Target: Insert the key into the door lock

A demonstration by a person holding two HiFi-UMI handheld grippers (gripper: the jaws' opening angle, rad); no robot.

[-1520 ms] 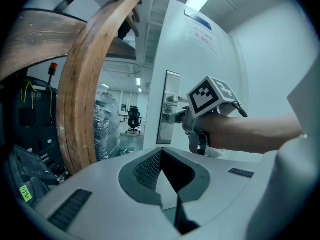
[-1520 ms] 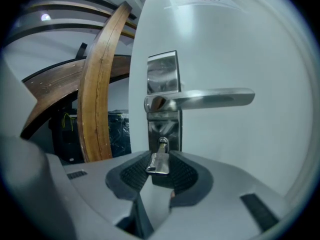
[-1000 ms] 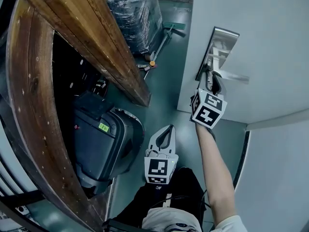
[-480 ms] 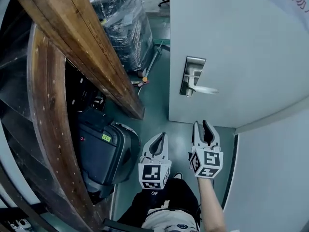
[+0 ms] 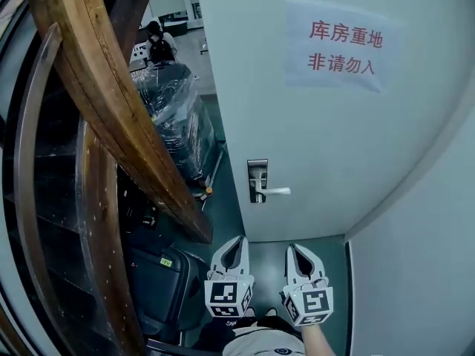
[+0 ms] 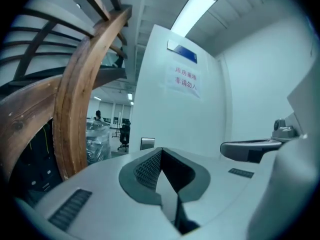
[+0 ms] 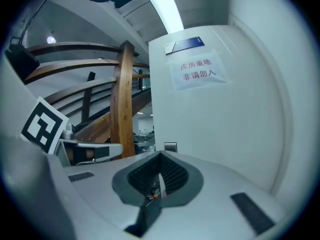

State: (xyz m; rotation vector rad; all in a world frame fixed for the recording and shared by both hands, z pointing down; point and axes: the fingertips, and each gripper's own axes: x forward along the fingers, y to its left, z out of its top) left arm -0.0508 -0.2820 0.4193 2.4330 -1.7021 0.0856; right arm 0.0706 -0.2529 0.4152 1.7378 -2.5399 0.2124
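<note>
Showing door sign (image 5: 344, 45) "库房重地 非请勿入"; L fingers (image 6: 142, 167) shut; R fingers (image 7: 175, 174) just closed

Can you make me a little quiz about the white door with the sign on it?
1. True or false: the door has a round knob.
2. The paper sign is stuck: A) above the lever handle, B) below it, C) on the floor.
3. What colour is the writing on the sign?
Key: 1 false, it has a lever handle; 2 A; 3 red.
</note>
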